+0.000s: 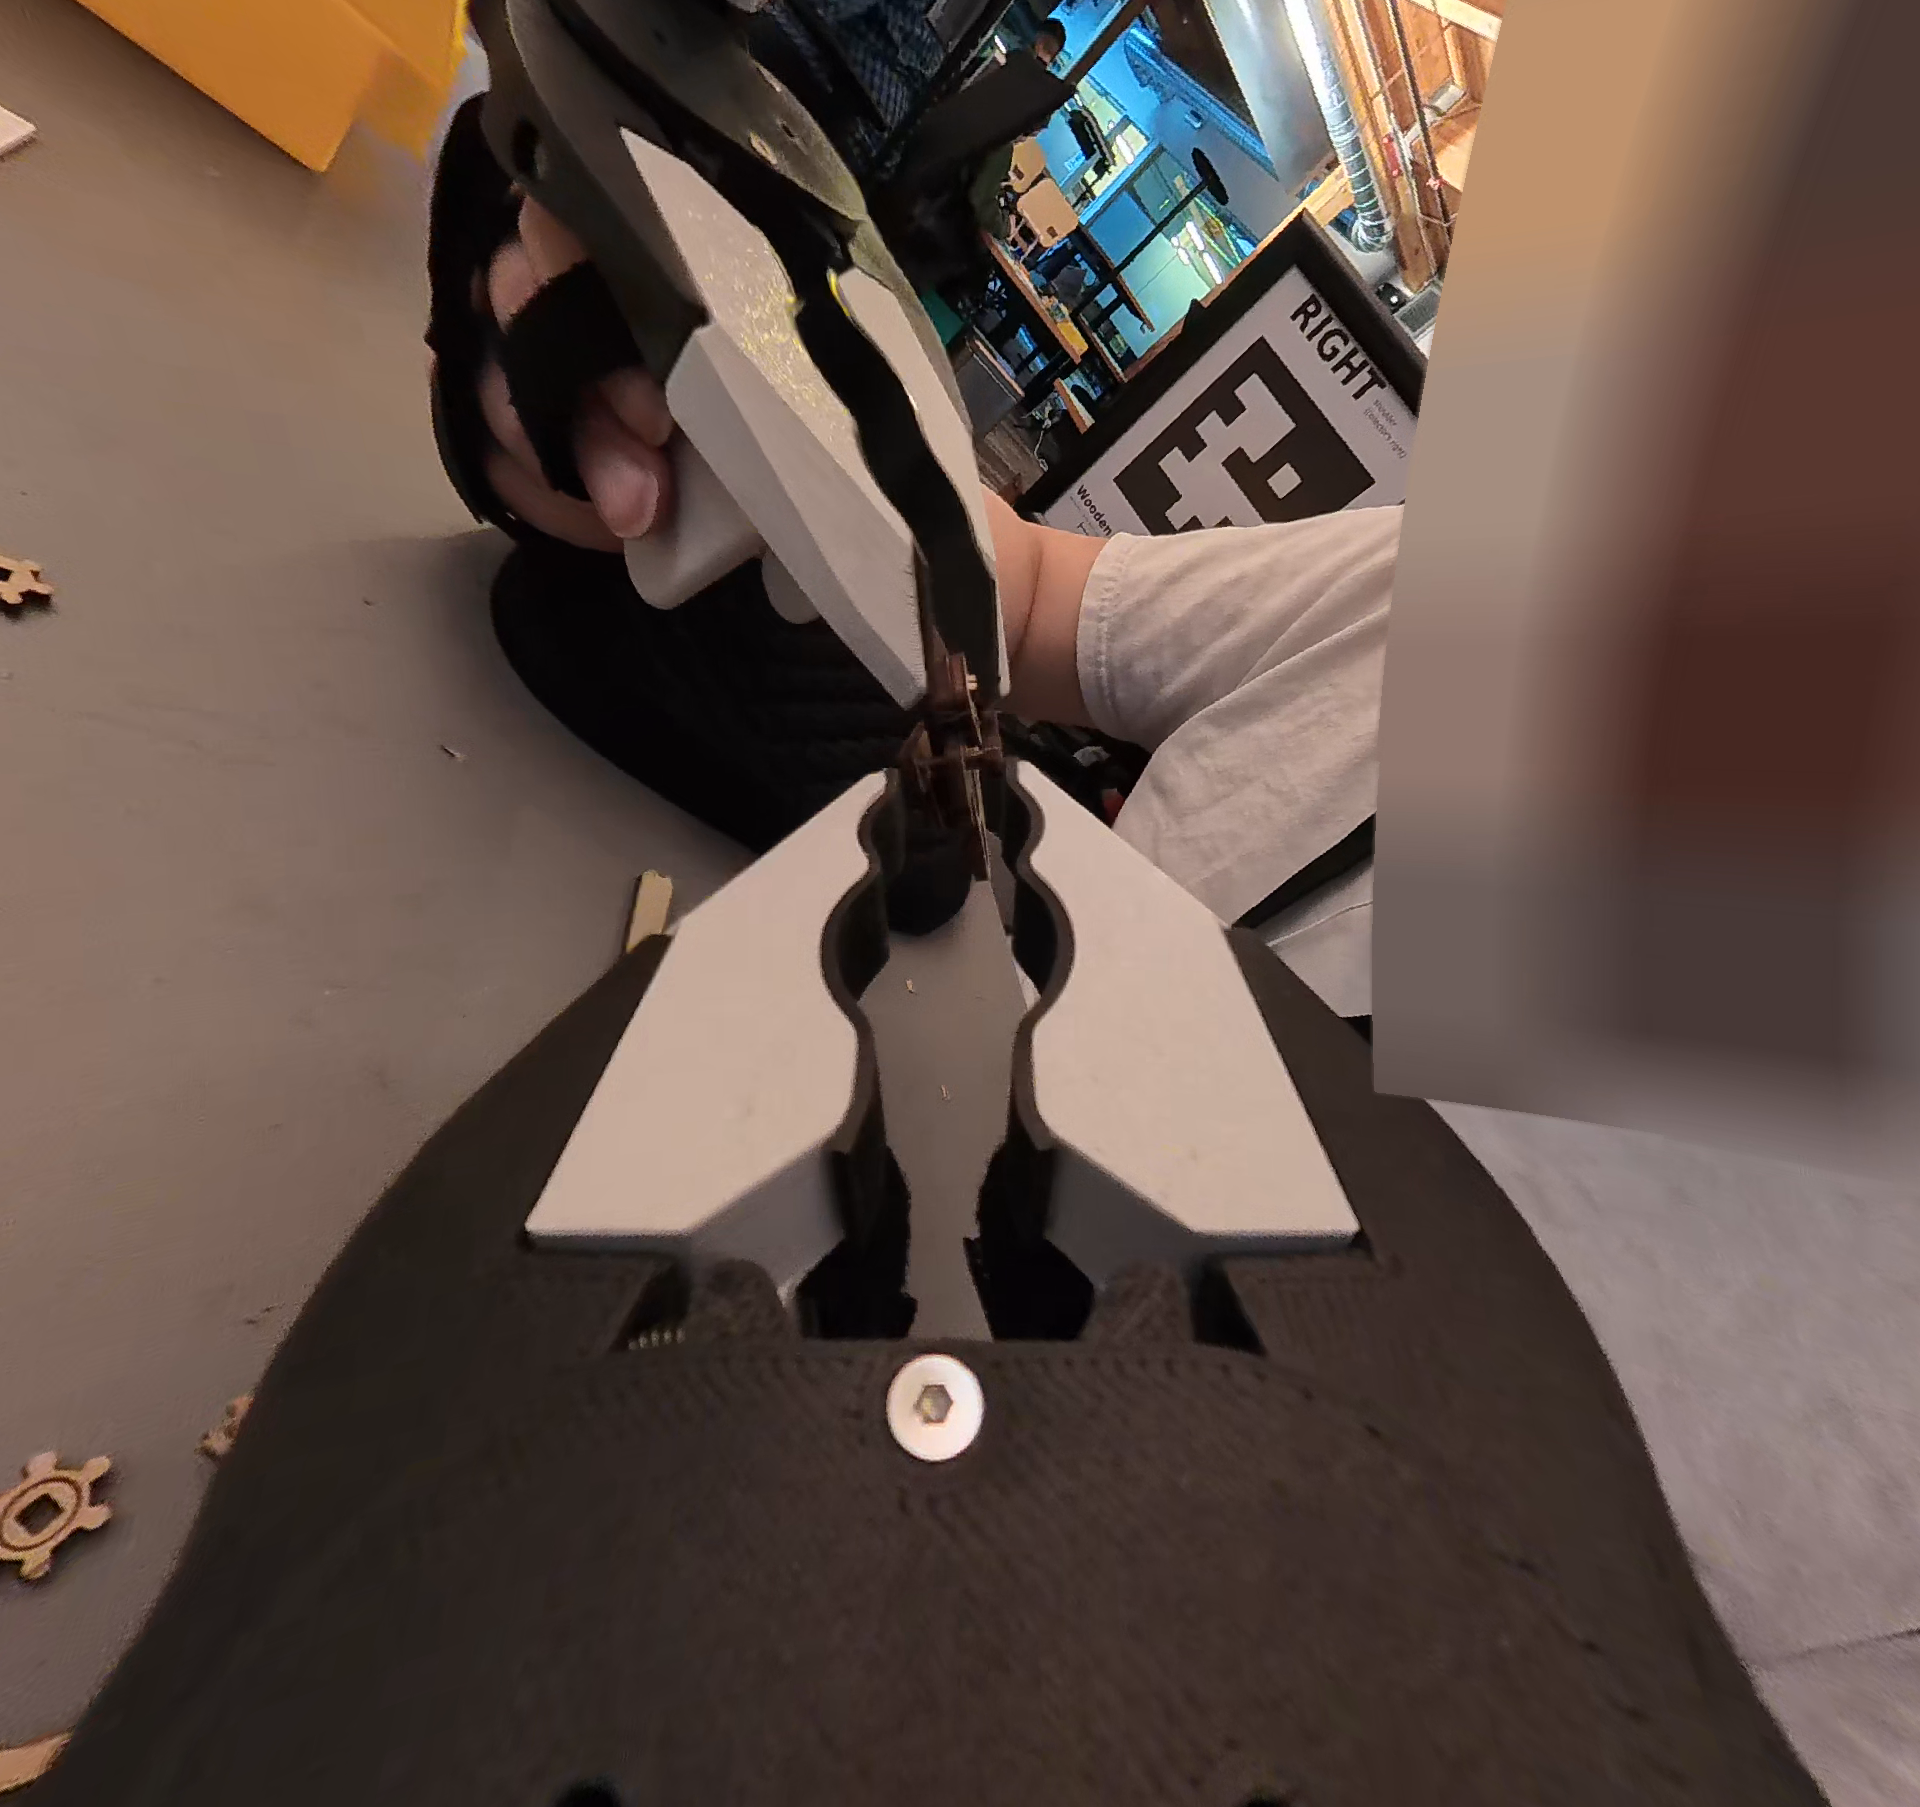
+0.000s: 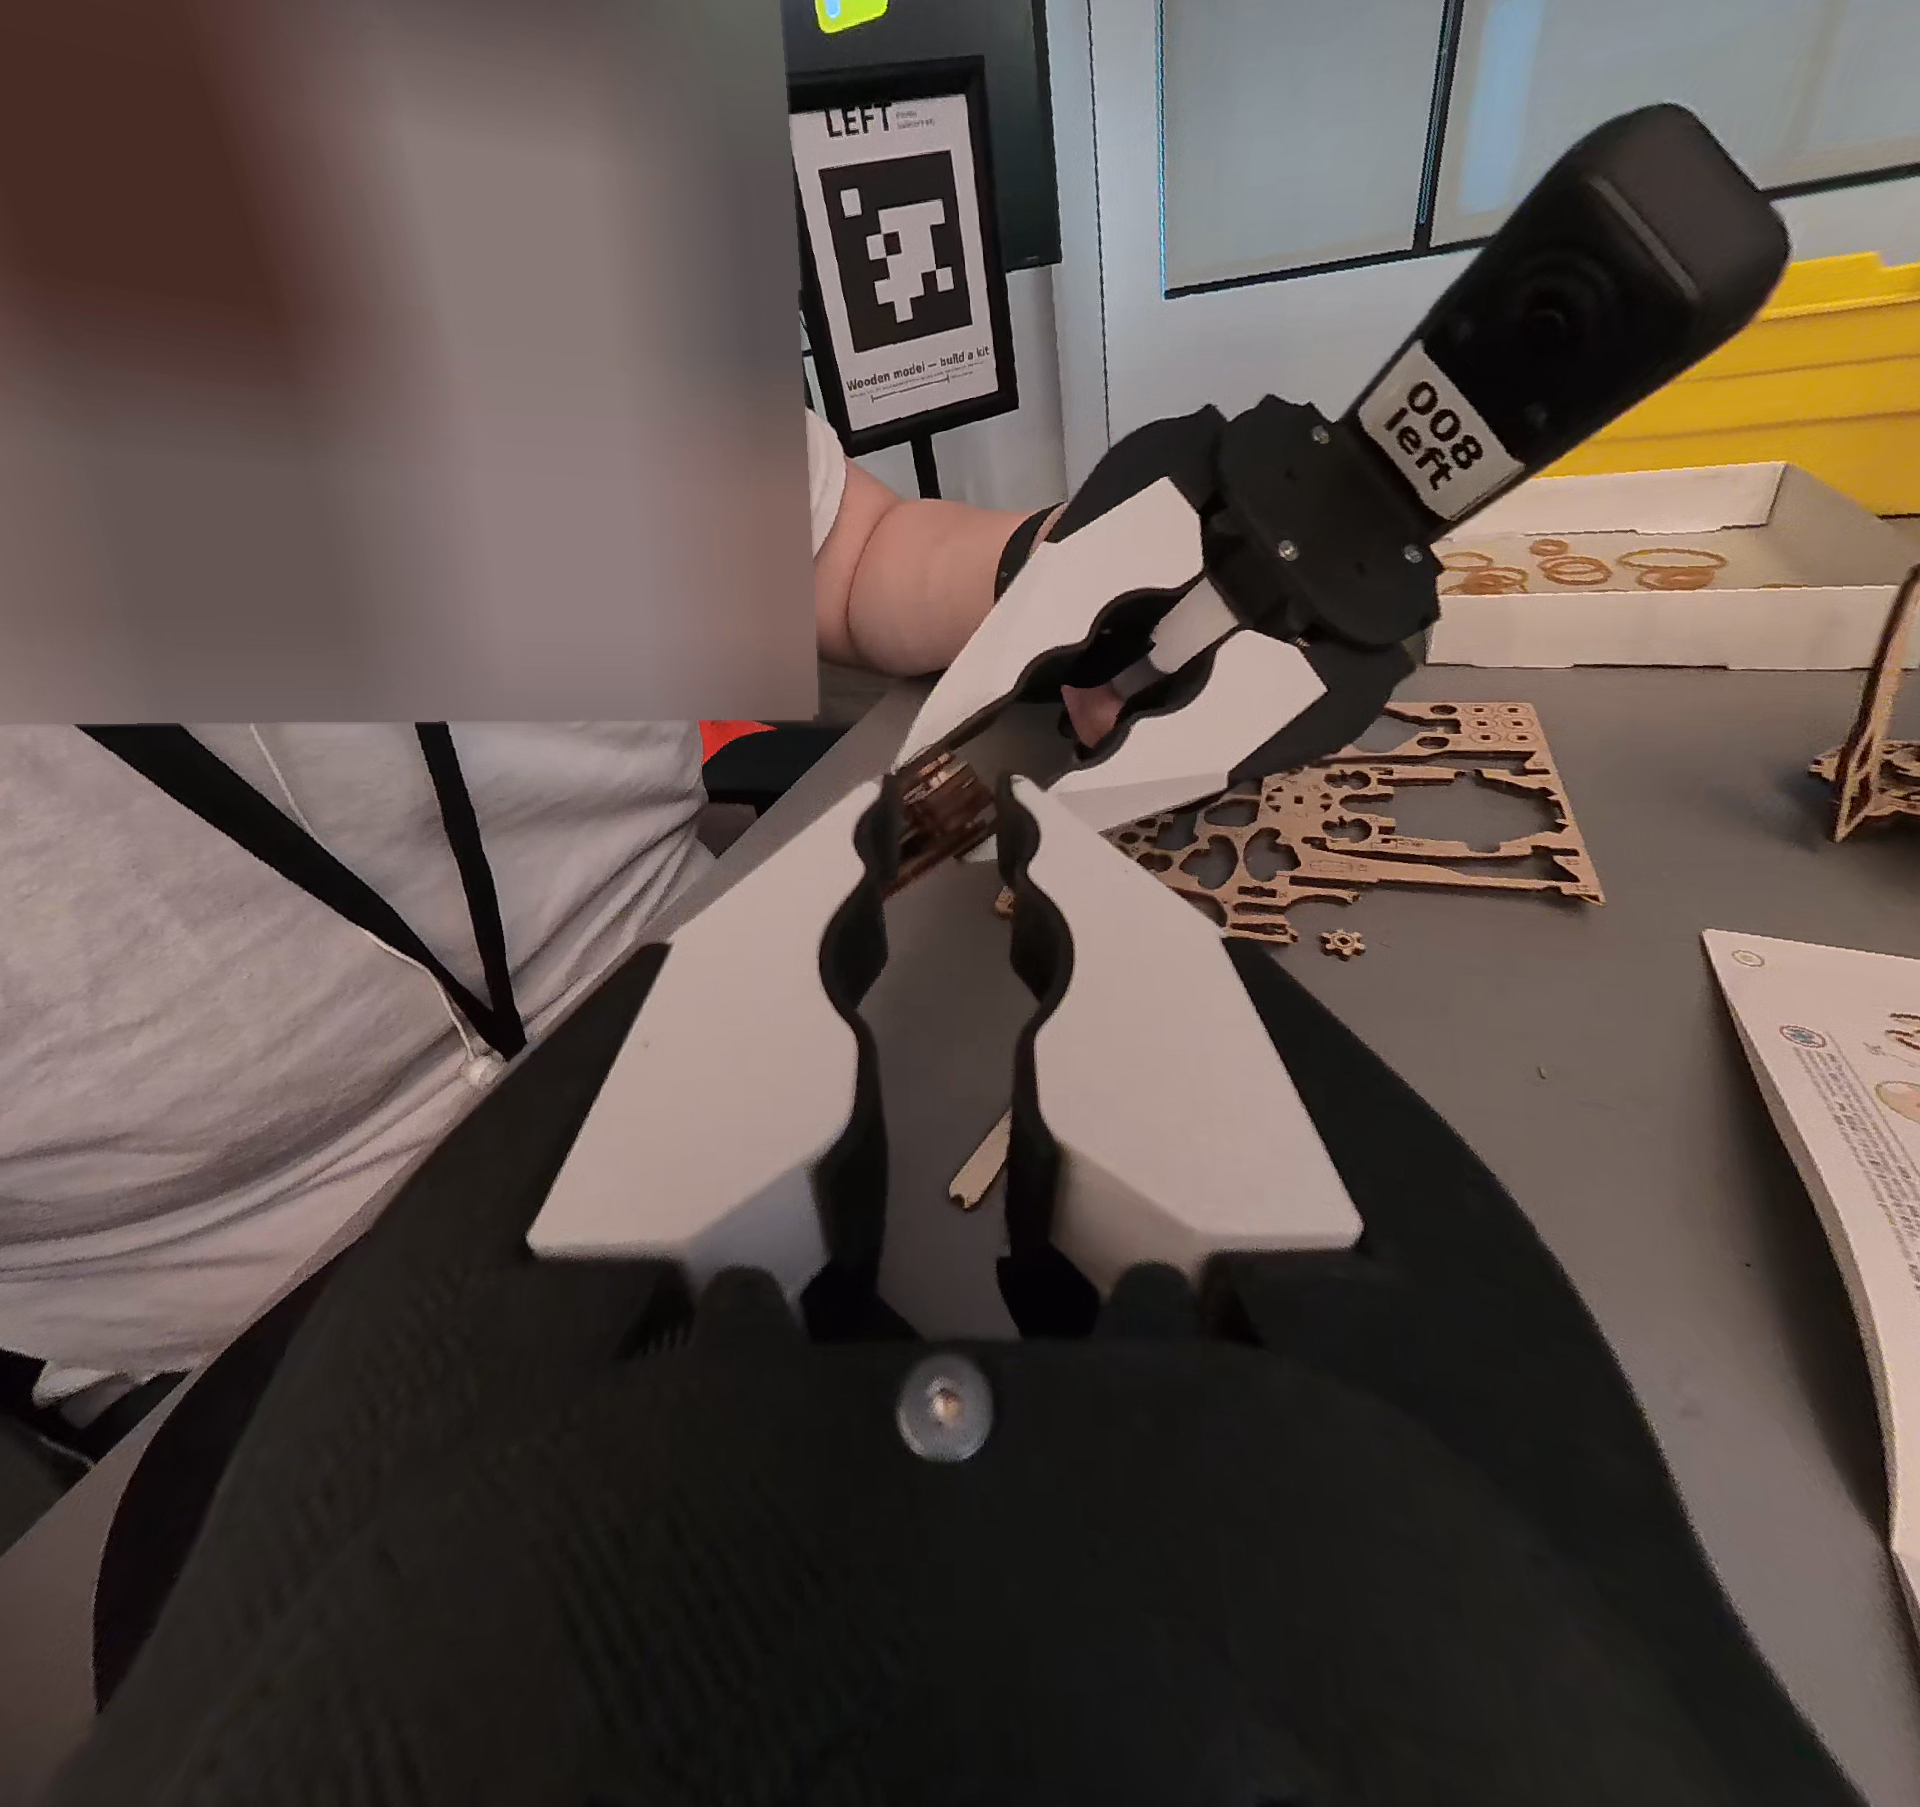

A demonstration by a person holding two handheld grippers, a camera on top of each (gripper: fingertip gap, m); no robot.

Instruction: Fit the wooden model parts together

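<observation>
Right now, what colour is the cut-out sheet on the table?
Light tan wood, sheet, best in the right wrist view.

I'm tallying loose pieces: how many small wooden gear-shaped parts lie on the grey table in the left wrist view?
2 clearly: one small wooden gear-shaped part at the left edge, another lower left. Cut-off fragments nearby may be more.

Grippers tip to tip, punched sheet (image 2: 1351,832) close beyond, table (image 2: 1558,1082) right free

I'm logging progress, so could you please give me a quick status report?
Both claws, left and right, pinch one small wooden assembly tip to tip above the table. Nothing in the way.
</observation>
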